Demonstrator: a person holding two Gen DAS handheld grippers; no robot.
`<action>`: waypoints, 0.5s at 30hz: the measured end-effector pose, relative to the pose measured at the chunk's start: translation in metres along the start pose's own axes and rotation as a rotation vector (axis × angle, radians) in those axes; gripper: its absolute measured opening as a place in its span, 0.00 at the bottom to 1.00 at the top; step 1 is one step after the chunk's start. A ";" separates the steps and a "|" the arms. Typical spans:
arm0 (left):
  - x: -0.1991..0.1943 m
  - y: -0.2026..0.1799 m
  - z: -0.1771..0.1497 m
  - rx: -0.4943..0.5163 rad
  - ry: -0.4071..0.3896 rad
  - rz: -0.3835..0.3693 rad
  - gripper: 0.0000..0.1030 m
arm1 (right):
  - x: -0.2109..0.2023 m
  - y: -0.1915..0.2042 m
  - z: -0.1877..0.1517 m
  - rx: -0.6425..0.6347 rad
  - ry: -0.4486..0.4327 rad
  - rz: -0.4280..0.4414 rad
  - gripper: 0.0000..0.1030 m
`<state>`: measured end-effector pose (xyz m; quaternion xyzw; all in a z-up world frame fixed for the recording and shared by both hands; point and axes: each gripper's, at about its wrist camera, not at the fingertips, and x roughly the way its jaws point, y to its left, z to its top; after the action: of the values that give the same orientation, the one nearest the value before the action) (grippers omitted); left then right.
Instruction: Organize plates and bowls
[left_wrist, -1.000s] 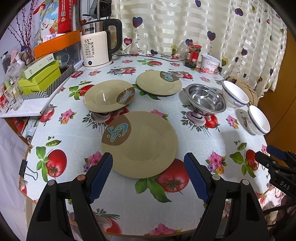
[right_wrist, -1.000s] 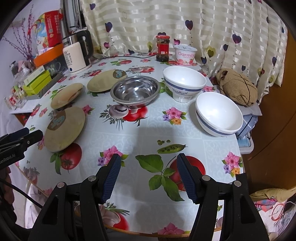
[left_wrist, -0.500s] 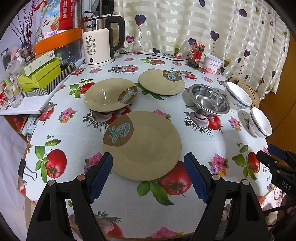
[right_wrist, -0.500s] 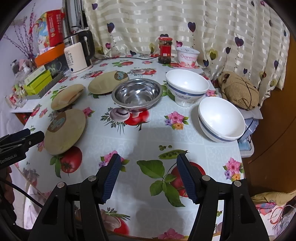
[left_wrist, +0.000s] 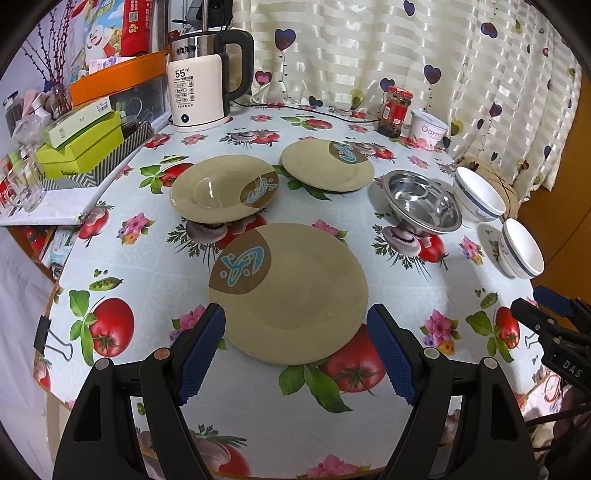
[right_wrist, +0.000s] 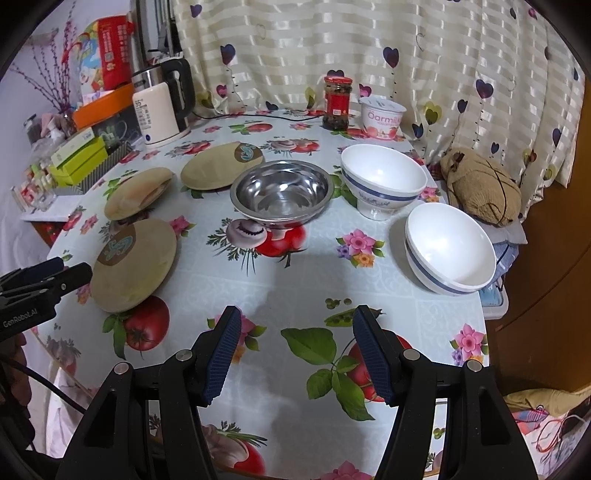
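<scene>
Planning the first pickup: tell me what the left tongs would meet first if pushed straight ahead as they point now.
Most likely the nearest tan plate: it lies directly ahead of the open left tongs, its near rim between the fingertips. Their height above the table is unclear, so they might pass over it.

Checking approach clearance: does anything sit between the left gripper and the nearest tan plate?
Nothing visible does. The left gripper is open just short of the nearest tan plate, with only bare tablecloth between them.

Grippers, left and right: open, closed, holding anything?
Left gripper: open, empty, jaws either side of the nearest plate.
Right gripper: open, empty, above bare tablecloth.
</scene>
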<state>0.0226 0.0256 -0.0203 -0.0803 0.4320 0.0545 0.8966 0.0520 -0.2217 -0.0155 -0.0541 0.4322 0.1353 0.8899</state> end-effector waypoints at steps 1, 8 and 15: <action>0.000 0.000 0.000 -0.001 -0.001 0.000 0.77 | 0.001 0.001 0.000 -0.002 0.001 0.002 0.62; 0.002 0.006 0.007 -0.011 -0.007 0.005 0.77 | 0.003 0.008 0.008 -0.027 -0.007 0.014 0.62; 0.004 0.014 0.016 -0.021 -0.019 0.013 0.77 | 0.008 0.017 0.019 -0.051 -0.013 0.029 0.61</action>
<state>0.0346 0.0423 -0.0149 -0.0862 0.4235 0.0657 0.8994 0.0665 -0.1992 -0.0097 -0.0693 0.4237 0.1595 0.8889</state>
